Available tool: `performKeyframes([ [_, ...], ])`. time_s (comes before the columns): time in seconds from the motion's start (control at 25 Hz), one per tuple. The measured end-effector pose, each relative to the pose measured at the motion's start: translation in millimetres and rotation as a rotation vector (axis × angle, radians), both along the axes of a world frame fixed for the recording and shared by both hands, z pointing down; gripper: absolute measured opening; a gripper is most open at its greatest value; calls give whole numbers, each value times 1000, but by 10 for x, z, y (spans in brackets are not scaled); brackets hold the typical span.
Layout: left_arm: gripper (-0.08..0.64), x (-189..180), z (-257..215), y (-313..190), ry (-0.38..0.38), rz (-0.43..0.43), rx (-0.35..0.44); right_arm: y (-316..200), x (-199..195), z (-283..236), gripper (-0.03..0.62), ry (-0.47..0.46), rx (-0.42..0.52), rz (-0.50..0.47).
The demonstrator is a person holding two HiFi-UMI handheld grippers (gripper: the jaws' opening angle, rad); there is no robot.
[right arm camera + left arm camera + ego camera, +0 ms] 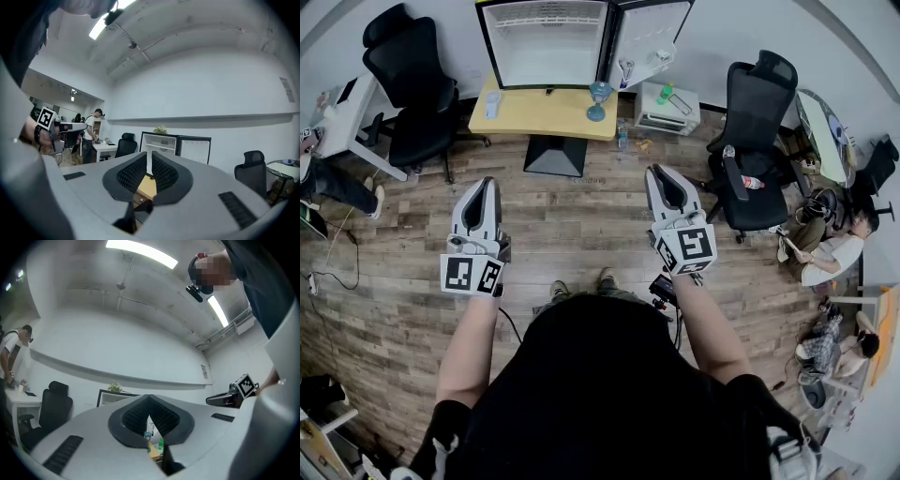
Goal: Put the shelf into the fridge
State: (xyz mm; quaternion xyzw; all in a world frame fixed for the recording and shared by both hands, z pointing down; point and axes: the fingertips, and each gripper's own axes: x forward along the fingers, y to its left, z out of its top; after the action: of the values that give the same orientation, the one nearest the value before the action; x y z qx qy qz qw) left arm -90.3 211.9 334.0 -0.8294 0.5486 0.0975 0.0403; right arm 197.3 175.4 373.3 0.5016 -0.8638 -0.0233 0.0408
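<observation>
Both claws are held out over the floor, well short of the fridge (546, 52). The left claw (487, 182) and the right claw (659, 171) are each closed on nothing. The fridge stands open on the wooden surface (546, 112), with a wire shelf (546, 17) inside near its top.

Wood-plank floor (581, 211) is stretching everywhere, black office chairs (411, 89) are sitting left and right, white walls (211, 89), strip light (140, 251) is glowing overhead.

A light wooden table (548, 117) carries the open fridge (546, 42) and a blue object (598, 101).
</observation>
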Motion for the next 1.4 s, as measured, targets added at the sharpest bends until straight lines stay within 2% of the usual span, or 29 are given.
performKeyframes([
  [0.28,20,3,11,-100,1,4,-8,-91,-20,44,43,3,-18,8],
  [0.44,20,12,32,-123,6,10,-14,-108,-9,23,37,-90,-49,-7],
  [0.52,20,19,51,-124,9,12,-18,-104,-30,27,29,-109,-61,-26],
  [0.6,20,39,68,-116,14,17,-21,-67,-84,-22,19,-174,-47,-99],
  [0.64,20,54,77,-110,16,21,-22,-55,-140,-40,98,-250,-67,-167],
  [0.68,20,70,86,-108,19,26,-24,-68,-209,-33,460,-332,-116,-233],
  [0.72,20,82,96,-113,21,31,-26,-96,-276,-9,592,-390,-175,-277],
  [0.8,20,98,119,-123,22,37,-31,-124,-367,22,592,-386,-220,-296],
  [0.88,20,125,138,-132,14,47,-33,-118,-400,9,592,-345,-200,-284],
  [1.08,20,109,164,-177,-3,70,-24,-152,-442,17,592,-327,-195,-249],
  [1.28,20,7,99,-237,-1,84,-6,-245,-530,50,592,-206,-167,-175],
  [1.4,20,-56,90,-244,-1,95,1,-252,-634,71,592,-197,-173,-160],
])
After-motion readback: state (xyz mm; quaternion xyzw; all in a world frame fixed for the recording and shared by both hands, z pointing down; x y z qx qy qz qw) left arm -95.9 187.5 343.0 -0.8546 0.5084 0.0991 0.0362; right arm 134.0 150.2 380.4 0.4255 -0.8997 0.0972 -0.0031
